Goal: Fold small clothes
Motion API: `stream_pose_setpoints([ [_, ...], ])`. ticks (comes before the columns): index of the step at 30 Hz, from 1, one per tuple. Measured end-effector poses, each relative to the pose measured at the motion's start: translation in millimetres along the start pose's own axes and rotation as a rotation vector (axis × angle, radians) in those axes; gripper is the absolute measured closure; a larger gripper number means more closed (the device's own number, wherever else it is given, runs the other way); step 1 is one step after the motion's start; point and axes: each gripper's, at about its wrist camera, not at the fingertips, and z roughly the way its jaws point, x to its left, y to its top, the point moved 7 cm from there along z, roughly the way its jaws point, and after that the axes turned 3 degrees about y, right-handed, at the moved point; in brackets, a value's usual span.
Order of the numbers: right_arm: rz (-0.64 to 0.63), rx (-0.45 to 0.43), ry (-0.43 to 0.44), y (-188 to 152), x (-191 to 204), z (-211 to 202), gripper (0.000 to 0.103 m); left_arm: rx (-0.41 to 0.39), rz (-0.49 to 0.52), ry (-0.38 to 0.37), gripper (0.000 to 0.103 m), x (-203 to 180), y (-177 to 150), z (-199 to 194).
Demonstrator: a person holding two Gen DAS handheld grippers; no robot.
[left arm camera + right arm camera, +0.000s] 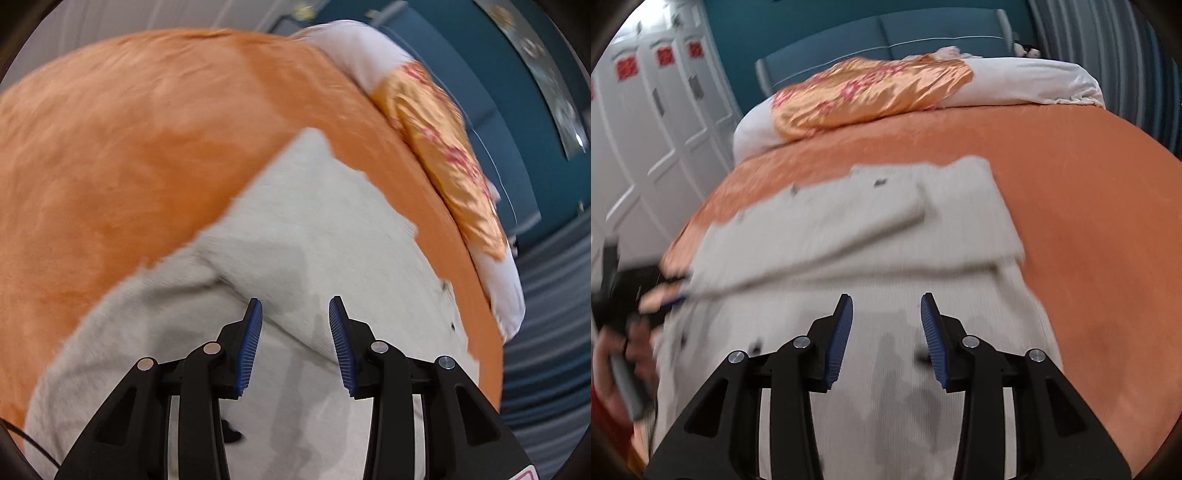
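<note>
A pale grey small garment (314, 221) with tiny dark prints lies spread on an orange bedsheet (129, 129). One layer is folded over, and its edge runs just past my left gripper (295, 306), which stands open above the cloth with nothing between its blue pads. In the right wrist view the same garment (849, 240) shows a folded flap across its far half. My right gripper (886, 302) hangs open over the near part, its pads clear of the cloth. The other gripper (628, 295) is a blur at the garment's left edge, held by a hand (613, 369).
An orange satin pillow (871, 92) and white bedding (1034, 81) lie at the head of the bed, against a teal headboard (886, 33). White wardrobe doors (646, 129) stand to the left. The orange sheet (1071, 184) is bare to the right of the garment.
</note>
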Motion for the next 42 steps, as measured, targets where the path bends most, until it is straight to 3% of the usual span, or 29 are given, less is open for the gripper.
stream_pose_setpoints([
  [4,0.106,0.009,-0.003,25,-19,44,0.066,0.02,-0.078,-0.036,0.067,8,3,6],
  [9,0.226,0.017,0.024,44,-35,81,0.066,-0.012,-0.076,-0.05,0.071,7,11,9],
  [10,0.248,0.022,0.038,45,-35,87,0.066,-0.012,-0.074,-0.049,0.075,6,13,12],
  [11,0.272,0.03,0.038,47,-36,94,0.065,-0.017,-0.073,-0.045,0.087,5,17,15],
  [12,0.283,0.034,0.039,49,-36,99,0.066,-0.019,-0.07,-0.042,0.092,7,18,14],
  [13,0.28,0.042,0.051,53,-32,105,0.087,-0.023,-0.064,-0.037,0.098,7,20,15],
  [14,0.273,0.041,0.063,56,-27,102,0.096,-0.038,-0.059,-0.037,0.099,5,24,13],
  [16,0.234,-0.111,0.131,80,-8,64,0.097,-0.091,-0.041,-0.047,0.099,0,31,3],
  [19,0.135,-0.274,0.12,95,11,13,0.097,-0.18,0.019,-0.034,0.099,-6,38,-16],
  [20,0.103,-0.256,0.057,85,6,16,0.097,-0.181,0.028,-0.02,0.099,-5,37,-14],
  [23,0.108,0.0,-0.065,42,-24,77,0.097,-0.087,0.033,0.054,0.099,8,24,19],
  [24,0.136,0.006,-0.055,37,-29,77,0.097,-0.071,0.023,0.062,0.099,11,21,24],
  [26,0.149,-0.088,-0.001,49,-24,49,0.097,-0.081,0.022,0.05,0.099,12,20,20],
  [28,0.122,-0.144,-0.003,55,-20,33,0.097,-0.089,0.042,0.054,0.099,12,19,17],
  [31,0.114,0.019,-0.09,30,-43,77,0.097,-0.078,0.049,0.073,0.098,14,15,23],
  [33,0.145,0.044,-0.064,27,-47,82,0.097,-0.085,0.072,0.09,0.098,12,15,23],
  [37,0.148,-0.002,-0.048,38,-38,52,0.087,-0.074,0.086,0.076,0.089,12,15,19],
  [40,0.11,-0.011,-0.047,37,-32,50,0.043,-0.07,0.059,0.036,0.078,14,15,10],
  [42,0.115,0.005,-0.036,37,-31,61,0.041,-0.068,0.039,0.014,0.07,15,17,7],
])
